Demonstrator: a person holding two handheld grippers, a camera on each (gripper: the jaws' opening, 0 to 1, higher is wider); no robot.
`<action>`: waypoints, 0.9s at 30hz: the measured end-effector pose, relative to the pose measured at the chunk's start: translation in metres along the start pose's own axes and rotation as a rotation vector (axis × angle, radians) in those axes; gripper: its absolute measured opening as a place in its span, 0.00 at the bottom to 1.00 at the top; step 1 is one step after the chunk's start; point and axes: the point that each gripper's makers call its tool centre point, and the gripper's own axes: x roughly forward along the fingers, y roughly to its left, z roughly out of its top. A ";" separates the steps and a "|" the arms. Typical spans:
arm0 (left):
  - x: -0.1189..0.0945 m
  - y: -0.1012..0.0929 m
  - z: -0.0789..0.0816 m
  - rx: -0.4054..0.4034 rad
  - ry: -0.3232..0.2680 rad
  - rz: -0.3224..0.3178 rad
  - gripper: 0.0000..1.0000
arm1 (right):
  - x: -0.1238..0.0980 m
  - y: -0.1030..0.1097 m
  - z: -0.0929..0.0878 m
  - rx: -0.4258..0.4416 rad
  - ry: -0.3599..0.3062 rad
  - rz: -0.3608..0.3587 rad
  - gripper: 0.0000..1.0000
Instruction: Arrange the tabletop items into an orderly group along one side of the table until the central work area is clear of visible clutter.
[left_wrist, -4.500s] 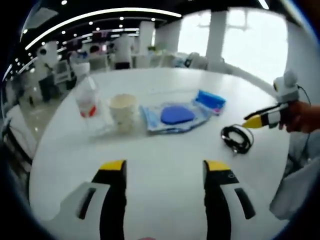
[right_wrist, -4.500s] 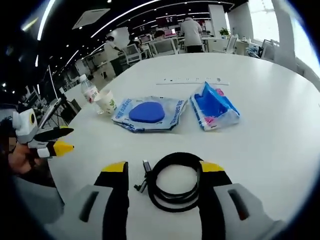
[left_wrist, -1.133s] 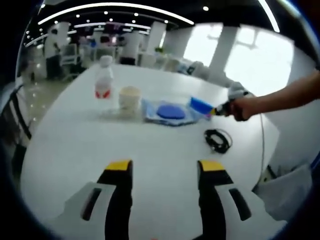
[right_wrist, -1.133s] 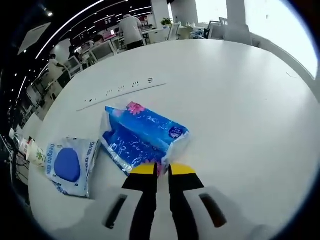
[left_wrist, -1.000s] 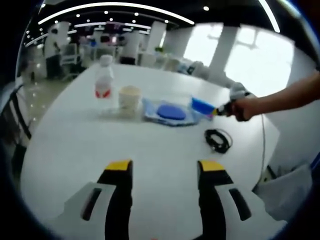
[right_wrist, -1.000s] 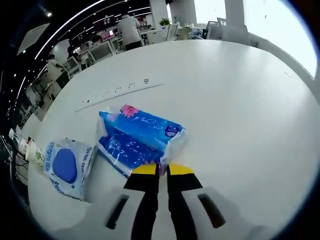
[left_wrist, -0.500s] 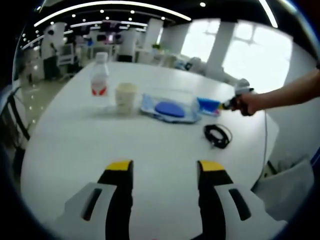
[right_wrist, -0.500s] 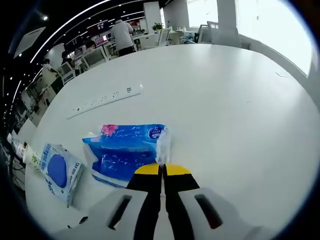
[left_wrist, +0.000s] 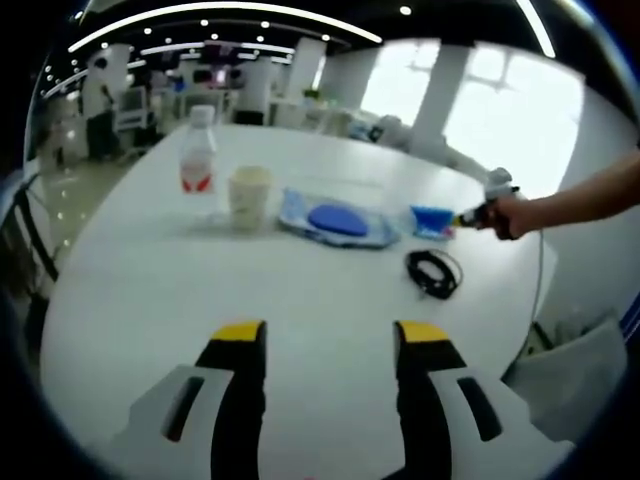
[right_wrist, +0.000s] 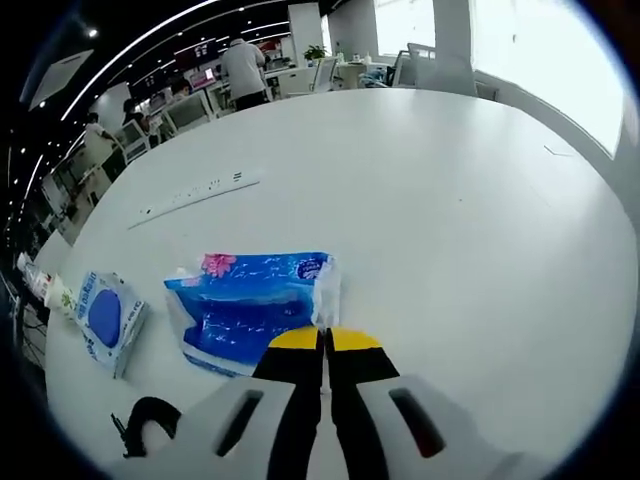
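Jaws of the right gripper (right_wrist: 322, 338) are pressed together on the crimped plastic end of a blue tissue pack (right_wrist: 245, 300), which lies flat on the white tabletop (right_wrist: 450, 200) just ahead and to the left in the right gripper view. Lower left in that view, part of a coiled black cable (right_wrist: 145, 420) lies on the tabletop beside the gripper body, and farther left sits a flat packet with a blue oval (right_wrist: 100, 308). At the far left edge a cup and a bottle can just be made out, too small to tell more. A white power strip (right_wrist: 190, 200) lies on the tabletop beyond the tissue pack, well apart from it. The left gripper (left_wrist: 325, 335) hangs over a bare near stretch of the tabletop with its jaws spread wide and nothing between them. Ahead of it in the left gripper view the items stand in a row: a clear water bottle with a red label (left_wrist: 198, 155), just beside it a paper cup (left_wrist: 249, 193), then the blue-oval packet, then the tissue pack with the right gripper closed on its end and a hand (left_wrist: 515, 215) behind it. The cable sits nearer than the tissue pack. People and desks show in the room behind.
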 end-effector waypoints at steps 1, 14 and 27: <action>0.000 0.000 0.000 0.001 0.000 -0.001 0.48 | -0.001 0.002 -0.001 -0.018 0.002 0.002 0.00; -0.002 0.000 0.000 0.002 -0.002 0.002 0.48 | -0.037 0.022 -0.006 -0.088 -0.007 0.002 0.22; -0.003 -0.002 0.003 0.011 -0.010 -0.002 0.48 | -0.068 0.087 0.017 -0.080 -0.085 0.164 0.26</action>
